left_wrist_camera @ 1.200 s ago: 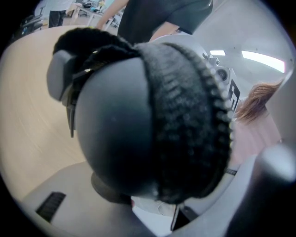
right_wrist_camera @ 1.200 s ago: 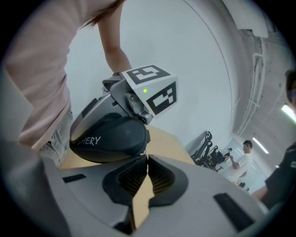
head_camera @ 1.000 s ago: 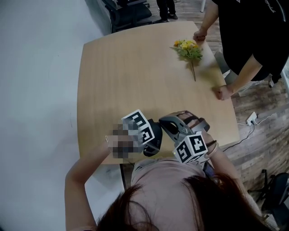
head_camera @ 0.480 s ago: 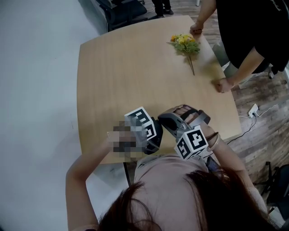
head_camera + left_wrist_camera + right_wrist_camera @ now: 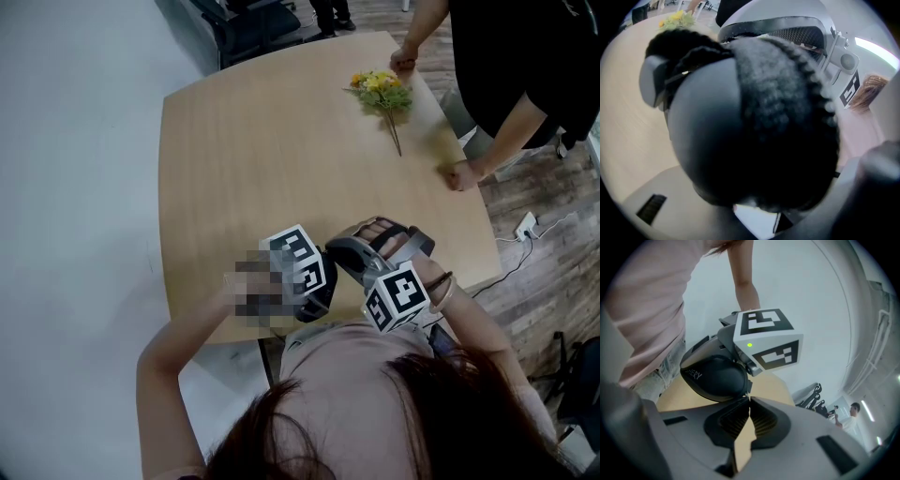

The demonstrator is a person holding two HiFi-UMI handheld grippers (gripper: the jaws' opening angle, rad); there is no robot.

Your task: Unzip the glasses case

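1. The left gripper (image 5: 754, 208) is clamped across the dark glasses case (image 5: 740, 131), above the table's (image 5: 244, 141) near edge.
2. The right gripper (image 5: 749, 401) has its tips pinched together at the case's zipper (image 5: 792, 61).
3. The case looks light, stiff-shelled and smooth, so probably slippery. Best to hold the body and tug the pull.

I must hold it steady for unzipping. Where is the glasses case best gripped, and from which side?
Across its rounded body at one end, as the left gripper holds the glasses case, coming from the end away from the right gripper. The smooth domed shell probably offers the jaws broad faces and leaves the zip edge free.
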